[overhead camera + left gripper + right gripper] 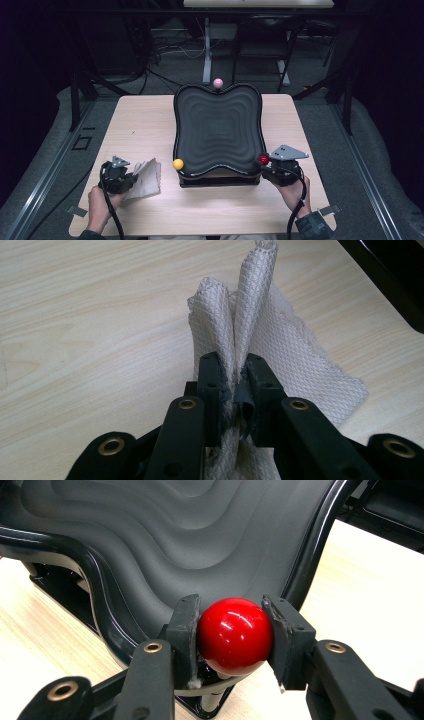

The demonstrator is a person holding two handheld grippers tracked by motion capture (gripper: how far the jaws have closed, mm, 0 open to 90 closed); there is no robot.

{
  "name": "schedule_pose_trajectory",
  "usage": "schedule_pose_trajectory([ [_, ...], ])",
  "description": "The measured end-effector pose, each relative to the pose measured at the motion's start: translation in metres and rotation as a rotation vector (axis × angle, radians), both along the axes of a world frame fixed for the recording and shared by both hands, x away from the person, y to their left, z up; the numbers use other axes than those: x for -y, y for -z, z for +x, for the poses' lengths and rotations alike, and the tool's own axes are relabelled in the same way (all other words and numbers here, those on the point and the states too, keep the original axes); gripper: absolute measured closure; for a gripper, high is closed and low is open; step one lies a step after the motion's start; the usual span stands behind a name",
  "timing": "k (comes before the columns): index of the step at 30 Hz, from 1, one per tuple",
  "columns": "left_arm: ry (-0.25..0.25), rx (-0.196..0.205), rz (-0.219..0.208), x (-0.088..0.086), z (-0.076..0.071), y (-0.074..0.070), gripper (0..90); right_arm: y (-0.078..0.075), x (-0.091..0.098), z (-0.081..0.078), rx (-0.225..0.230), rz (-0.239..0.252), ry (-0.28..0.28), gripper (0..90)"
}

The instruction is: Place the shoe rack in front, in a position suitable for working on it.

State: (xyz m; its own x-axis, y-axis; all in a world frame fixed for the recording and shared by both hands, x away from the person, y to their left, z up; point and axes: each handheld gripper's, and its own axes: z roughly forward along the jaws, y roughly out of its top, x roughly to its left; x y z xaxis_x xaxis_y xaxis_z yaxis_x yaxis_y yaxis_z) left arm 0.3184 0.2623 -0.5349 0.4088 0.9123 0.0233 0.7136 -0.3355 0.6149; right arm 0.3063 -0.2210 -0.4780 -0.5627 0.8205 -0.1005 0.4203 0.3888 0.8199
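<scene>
High view, left to right. At the near left of the pale wooden table (150, 125), the left gripper (131, 179) is held low over the tabletop in the person's left hand (100, 205), its cable trailing back toward the near edge. Its jaws are clamped on a folded white mesh cloth (146, 177), which fans out to the right of the jaws and rests on the wood just left of the tray. In the left gripper view the cloth (260, 335) stands in two upright folds pinched between the black pads, with a loose flap spread on the table to the right.

Centre: a black tray (218, 132) with a wavy, stepped inner surface and a scalloped rim sits on a dark base. Three balls perch at its rim: a yellow ball (178, 164) at the near left corner, a pink ball (218, 82) at the middle of the far edge, and a red ball (263, 159) at the near right corner.

Right: the right gripper (265, 164), carrying a grey three-cornered plate and held in the person's right hand (295, 192), is closed on the red ball. In the right gripper view both pads press against opposite sides of the red ball (235, 635), which sits at the tray's rim (310, 545); bare table lies beyond it to the right
</scene>
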Motion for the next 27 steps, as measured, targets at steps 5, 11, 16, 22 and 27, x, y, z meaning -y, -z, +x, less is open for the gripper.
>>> schedule_pose_trajectory([
  [5,0.003,0.026,-0.029,0.000,-0.001,-0.010,79.4,0.000,0.000,0.000,0.003,0.000,0.002,59.7],
  [11,0.009,0.076,-0.067,0.003,-0.004,-0.032,79.6,0.001,-0.001,0.000,0.013,0.001,0.013,59.7],
  [16,0.021,0.112,-0.083,0.006,-0.005,-0.049,79.6,0.000,-0.001,0.000,0.006,0.003,0.003,59.7],
  [22,0.038,0.141,-0.083,0.008,-0.002,-0.062,79.6,0.001,-0.001,0.000,0.011,0.002,0.012,59.7],
  [27,0.048,0.155,-0.080,0.011,0.001,-0.074,79.6,0.001,-0.001,0.000,0.011,0.001,0.011,59.7],
])
